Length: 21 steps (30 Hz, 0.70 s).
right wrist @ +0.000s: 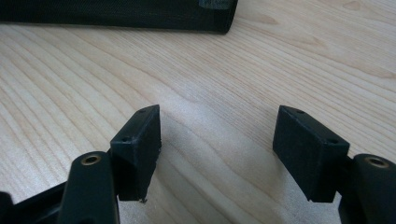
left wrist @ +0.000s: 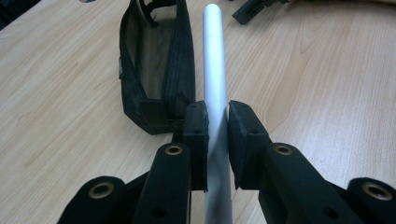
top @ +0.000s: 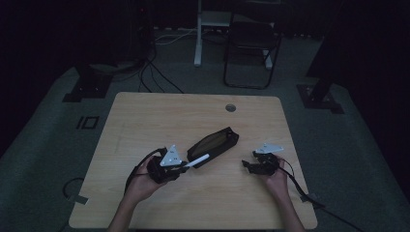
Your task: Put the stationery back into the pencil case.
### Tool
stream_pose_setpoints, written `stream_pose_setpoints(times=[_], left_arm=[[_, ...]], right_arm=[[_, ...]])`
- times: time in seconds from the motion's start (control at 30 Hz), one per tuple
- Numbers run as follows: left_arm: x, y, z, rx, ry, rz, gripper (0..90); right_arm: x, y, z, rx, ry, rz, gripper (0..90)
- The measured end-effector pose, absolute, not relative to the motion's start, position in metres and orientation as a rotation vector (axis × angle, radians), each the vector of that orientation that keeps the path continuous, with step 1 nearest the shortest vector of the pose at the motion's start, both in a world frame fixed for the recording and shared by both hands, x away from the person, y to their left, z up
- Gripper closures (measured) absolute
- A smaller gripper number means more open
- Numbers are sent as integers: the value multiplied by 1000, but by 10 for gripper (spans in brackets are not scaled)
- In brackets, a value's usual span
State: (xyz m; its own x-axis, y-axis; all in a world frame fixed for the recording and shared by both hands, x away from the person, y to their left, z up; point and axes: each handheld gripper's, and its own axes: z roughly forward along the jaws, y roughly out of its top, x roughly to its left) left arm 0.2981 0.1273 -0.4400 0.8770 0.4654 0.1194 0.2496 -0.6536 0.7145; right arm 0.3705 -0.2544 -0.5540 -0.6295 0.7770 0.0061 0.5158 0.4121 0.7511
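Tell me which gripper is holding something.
The left gripper: its jaws clamp a white pen beside the open pouch. The right gripper stands open, empty.

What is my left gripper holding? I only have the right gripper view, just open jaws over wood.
Observer: The left gripper is shut on a silver pen.
Operator: Where is the case?
Observer: The black case lies unzipped mid-table, between your two hands.
Operator: Is the pen in it?
Observer: No. In the left gripper view the pen runs alongside the case's right wall, outside it.
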Motion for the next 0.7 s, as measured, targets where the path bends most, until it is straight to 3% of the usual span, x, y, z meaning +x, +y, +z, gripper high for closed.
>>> stream_pose_setpoints(times=[0.7], left_arm=[[302, 129, -425, 2298, 500, 393, 786]], right_arm=[[370, -254, -554, 1114, 2329, 1058, 324]])
